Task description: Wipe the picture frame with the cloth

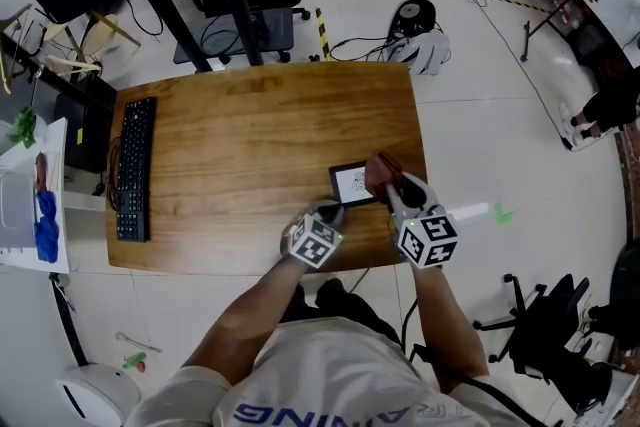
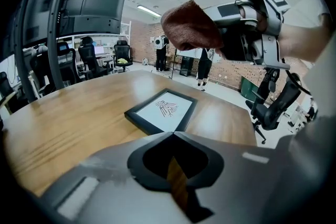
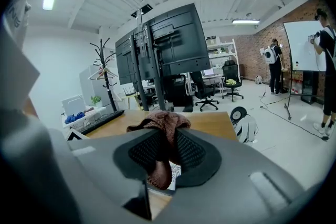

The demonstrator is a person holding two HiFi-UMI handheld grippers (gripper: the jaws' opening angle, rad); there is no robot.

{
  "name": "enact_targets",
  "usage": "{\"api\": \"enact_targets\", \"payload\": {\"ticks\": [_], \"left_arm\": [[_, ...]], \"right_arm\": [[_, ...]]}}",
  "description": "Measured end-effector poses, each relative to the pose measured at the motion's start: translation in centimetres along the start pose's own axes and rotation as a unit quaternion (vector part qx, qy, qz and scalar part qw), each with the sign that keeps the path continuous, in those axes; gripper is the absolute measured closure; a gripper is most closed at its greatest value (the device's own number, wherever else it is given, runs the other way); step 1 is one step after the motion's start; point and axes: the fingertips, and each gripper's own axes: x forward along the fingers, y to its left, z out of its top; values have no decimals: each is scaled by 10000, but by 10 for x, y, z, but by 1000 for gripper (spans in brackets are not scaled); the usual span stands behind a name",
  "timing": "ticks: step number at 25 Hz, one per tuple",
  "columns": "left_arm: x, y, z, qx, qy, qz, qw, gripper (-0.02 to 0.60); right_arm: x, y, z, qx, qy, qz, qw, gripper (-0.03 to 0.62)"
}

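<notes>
A black picture frame (image 1: 352,183) with a white print lies flat near the front right of the wooden table (image 1: 250,135). My right gripper (image 1: 386,185) is shut on a brown cloth (image 1: 381,170), which hangs over the frame's right end. In the left gripper view the cloth (image 2: 190,24) is bunched well above the frame (image 2: 163,111). In the right gripper view the cloth (image 3: 161,126) fills the right gripper (image 3: 164,136). My left gripper (image 1: 329,211) sits just short of the frame's near left corner. Its jaws (image 2: 171,135) are shut, with nothing between them.
A black keyboard (image 1: 133,170) lies along the table's left side. Black monitors on a stand (image 3: 163,50) rise behind the far edge. An office chair (image 1: 540,325) stands on the floor to the right. A white device (image 1: 422,50) lies beyond the far right corner.
</notes>
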Motion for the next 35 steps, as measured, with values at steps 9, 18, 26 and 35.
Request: {"api": "enact_targets", "payload": {"ticks": [9,18,26,35], "left_arm": [[1,-2,0,-93,-41,-26,9999,576],[1,-2,3,-113,-114,-11,9999,575],[1,-3,1,-174,-76,5,9998,575],[2,-3,-1,-169,-82,10,9998,575]], "right_arm": [[51,22,-49,36,1149,474,9922,513],[87,35,-87,-41,2005,673,9774,513],[100,29,-109,-20,2346,570,9704,513],[99,1,-113,6,2383,357,9705,512]]}}
